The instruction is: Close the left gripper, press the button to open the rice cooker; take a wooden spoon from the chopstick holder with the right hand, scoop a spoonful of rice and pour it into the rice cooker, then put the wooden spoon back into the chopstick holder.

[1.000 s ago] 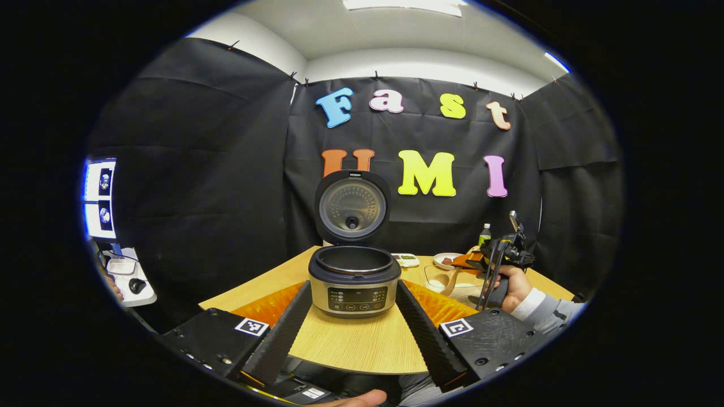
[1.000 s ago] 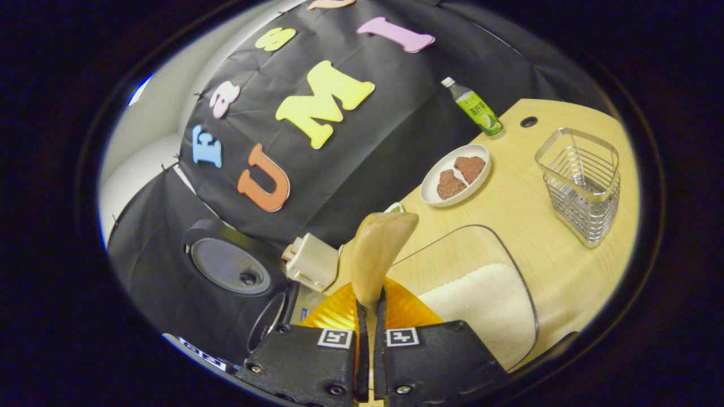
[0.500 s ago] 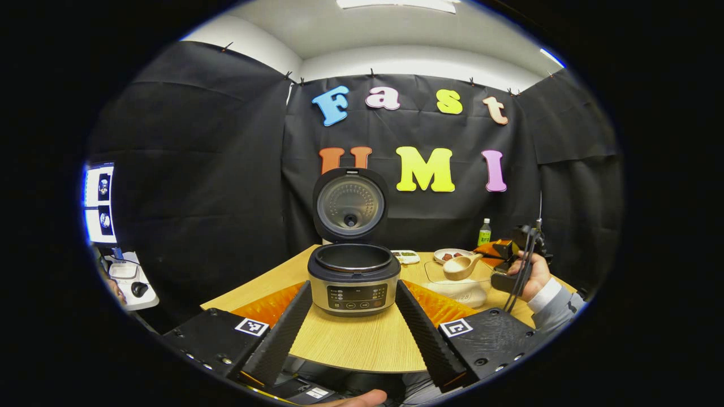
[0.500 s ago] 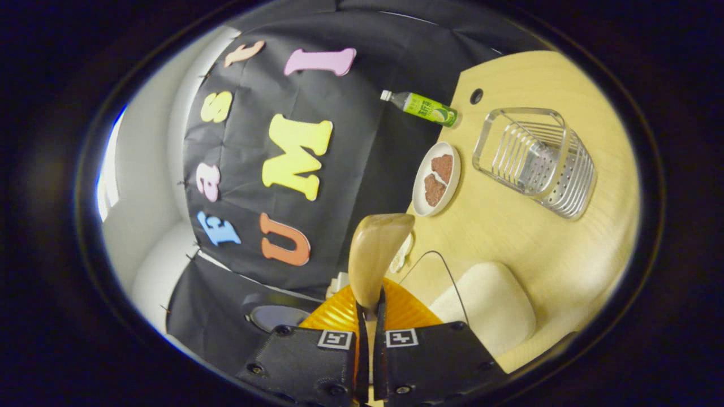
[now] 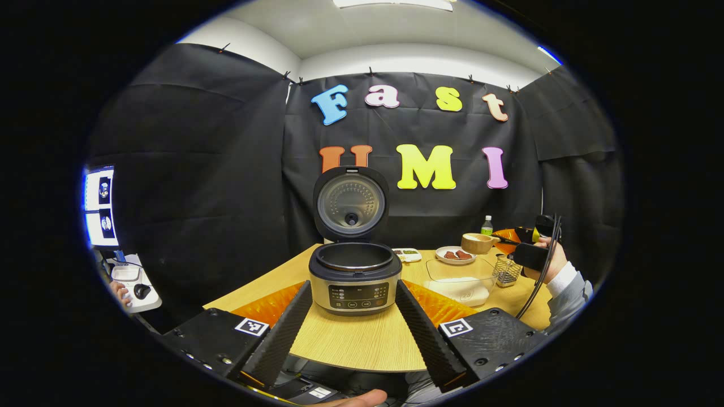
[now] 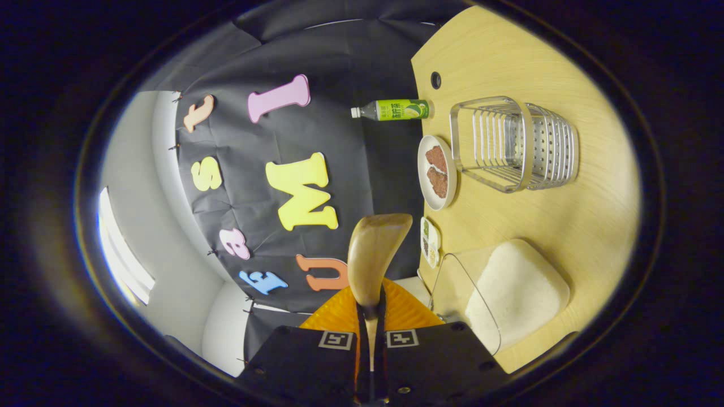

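Observation:
The rice cooker [image 5: 353, 277] stands mid-table with its lid [image 5: 350, 203] raised and its pot exposed. My left gripper [image 5: 353, 288] hangs open just in front of it, one finger on each side of the body. In the left gripper view, my right gripper [image 5: 529, 244], held by a hand, carries the wooden spoon [image 5: 477, 243] level above the clear rice container [image 5: 459, 277]. In the right gripper view, the right gripper [image 6: 371, 308] is shut on the spoon [image 6: 376, 254] handle, and this view is rolled sideways. I cannot tell if the spoon holds rice. The wire chopstick holder [image 6: 512, 144] stands empty.
A plate [image 6: 435, 172] with brown food, a green bottle [image 6: 393, 109] and a small dish [image 6: 429, 242] sit at the back of the table [image 6: 565, 215]. White rice [image 6: 517, 291] fills the container's bottom. A side stand with screens [image 5: 100, 206] is far left.
The right gripper has risen from the rice container and rolled about a quarter turn, carrying the spoon up and toward the chopstick holder side. The left gripper stayed put.

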{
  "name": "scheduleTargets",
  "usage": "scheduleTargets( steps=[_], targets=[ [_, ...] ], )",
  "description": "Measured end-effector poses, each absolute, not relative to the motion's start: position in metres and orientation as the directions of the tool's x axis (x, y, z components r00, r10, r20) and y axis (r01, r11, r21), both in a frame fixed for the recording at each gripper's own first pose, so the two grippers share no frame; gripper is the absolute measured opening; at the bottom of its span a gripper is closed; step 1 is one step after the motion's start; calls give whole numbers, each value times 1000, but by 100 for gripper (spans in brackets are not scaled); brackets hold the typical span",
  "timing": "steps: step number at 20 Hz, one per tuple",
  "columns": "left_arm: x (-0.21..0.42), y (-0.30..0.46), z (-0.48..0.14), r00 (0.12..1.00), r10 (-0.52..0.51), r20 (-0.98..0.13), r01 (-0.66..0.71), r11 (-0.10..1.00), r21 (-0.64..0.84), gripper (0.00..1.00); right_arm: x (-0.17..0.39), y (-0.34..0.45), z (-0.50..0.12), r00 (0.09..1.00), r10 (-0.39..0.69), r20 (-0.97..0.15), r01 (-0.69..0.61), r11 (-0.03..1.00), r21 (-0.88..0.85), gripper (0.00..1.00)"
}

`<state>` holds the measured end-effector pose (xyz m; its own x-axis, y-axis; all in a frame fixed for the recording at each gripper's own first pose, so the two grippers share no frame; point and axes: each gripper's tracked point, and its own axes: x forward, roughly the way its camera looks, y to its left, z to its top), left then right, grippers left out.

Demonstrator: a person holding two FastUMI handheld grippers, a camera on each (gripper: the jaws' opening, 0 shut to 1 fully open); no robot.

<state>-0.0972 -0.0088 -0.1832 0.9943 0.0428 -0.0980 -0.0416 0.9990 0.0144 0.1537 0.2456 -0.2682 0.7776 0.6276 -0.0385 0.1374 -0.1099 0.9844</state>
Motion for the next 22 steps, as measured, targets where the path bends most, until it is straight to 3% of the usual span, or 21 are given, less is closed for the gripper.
scheduleTargets(
  steps=[10, 15, 22],
  targets=[
    [-115, 13, -173, 994, 70, -85, -68, 997, 23, 95, 136, 309, -207, 721, 692, 0, 176, -183, 967, 8],
    [-127, 30, -166, 994, 92, -63, -90, 996, 27, 95, 118, 369, -171, 676, 736, 22, 126, -146, 981, 8],
    [-131, 42, -174, 993, 98, -68, -97, 995, 30, 95, 109, 448, -156, 612, 788, -69, -9, 94, 996, 8]
  ],
)
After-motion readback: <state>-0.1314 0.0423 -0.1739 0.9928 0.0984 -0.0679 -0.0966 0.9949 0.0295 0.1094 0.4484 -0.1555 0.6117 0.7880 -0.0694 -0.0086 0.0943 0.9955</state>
